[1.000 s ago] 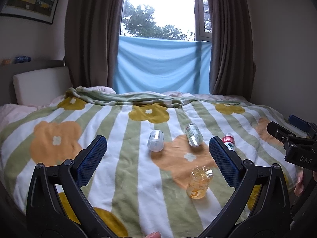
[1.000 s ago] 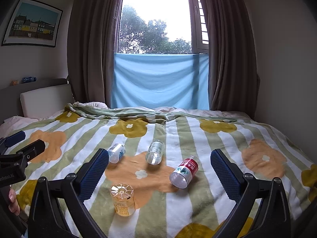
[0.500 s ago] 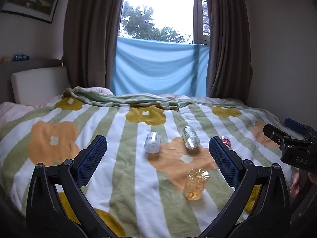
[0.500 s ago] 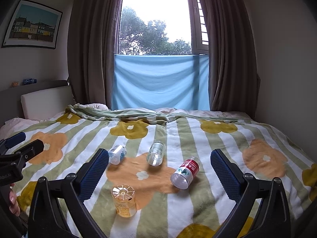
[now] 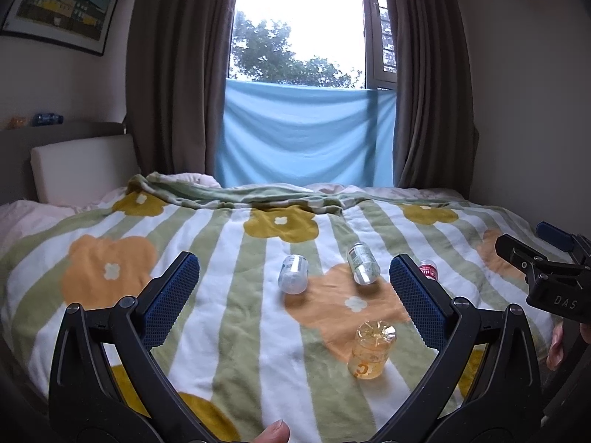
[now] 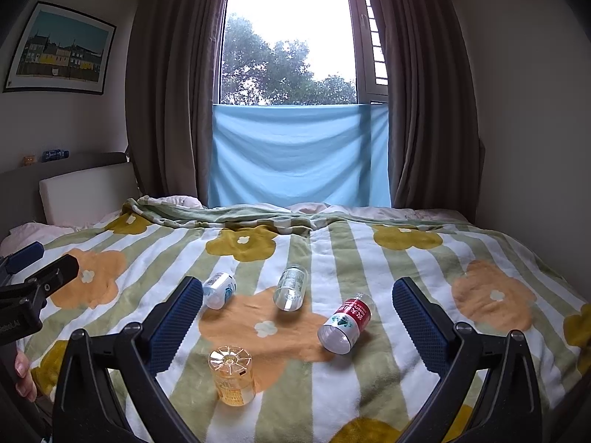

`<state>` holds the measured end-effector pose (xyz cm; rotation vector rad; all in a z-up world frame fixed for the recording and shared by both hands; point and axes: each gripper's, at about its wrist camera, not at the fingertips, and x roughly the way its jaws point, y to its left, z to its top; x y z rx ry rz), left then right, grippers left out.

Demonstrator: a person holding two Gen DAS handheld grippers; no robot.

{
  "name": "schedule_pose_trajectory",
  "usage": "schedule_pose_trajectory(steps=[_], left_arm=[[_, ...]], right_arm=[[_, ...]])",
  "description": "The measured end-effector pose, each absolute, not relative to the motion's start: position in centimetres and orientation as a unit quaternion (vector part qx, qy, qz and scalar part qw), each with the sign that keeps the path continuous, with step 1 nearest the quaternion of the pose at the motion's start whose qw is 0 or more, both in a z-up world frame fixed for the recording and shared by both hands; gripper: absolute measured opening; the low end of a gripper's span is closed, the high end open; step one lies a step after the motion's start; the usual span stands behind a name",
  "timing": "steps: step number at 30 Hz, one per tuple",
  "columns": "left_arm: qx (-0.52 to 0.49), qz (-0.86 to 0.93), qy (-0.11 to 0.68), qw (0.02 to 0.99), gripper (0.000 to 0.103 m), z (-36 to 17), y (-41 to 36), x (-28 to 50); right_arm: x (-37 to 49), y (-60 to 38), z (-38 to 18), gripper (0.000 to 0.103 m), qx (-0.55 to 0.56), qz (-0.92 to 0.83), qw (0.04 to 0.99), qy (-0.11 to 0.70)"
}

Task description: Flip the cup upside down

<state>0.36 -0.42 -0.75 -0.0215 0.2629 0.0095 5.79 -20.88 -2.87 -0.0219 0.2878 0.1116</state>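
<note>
An orange translucent cup (image 5: 371, 350) (image 6: 232, 376) stands on the flowered blanket with its ribbed base facing up. Beyond it three more cups lie on their sides: a blue-and-white labelled one (image 5: 293, 274) (image 6: 218, 289), a clear one (image 5: 363, 263) (image 6: 291, 288) and a red-labelled one (image 5: 428, 269) (image 6: 347, 323). My left gripper (image 5: 292, 262) hovers open above the near edge of the bed, holding nothing. My right gripper (image 6: 297, 283) is open too, to the right of the left one, also holding nothing. Neither touches any cup.
The striped blanket (image 5: 240, 332) covers the whole bed. A white headboard cushion (image 5: 81, 166) is at the far left, a wall (image 6: 535, 147) at the right. Curtains and a blue cloth (image 6: 299, 155) hang at the window behind. A fingertip (image 5: 273, 435) shows at the bottom edge.
The left wrist view has tilted up a little, showing more of the wall picture. Both grippers stay open and the cups have not moved.
</note>
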Motion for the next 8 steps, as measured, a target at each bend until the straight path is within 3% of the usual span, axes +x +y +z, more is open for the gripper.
schedule_pose_trajectory(steps=[8], left_arm=[[-0.012, -0.001, 0.113, 0.993, 0.103, -0.24, -0.84, -0.23]], right_arm=[[5.82, -20.86, -2.91, 0.103, -0.010, 0.055, 0.988, 0.143]])
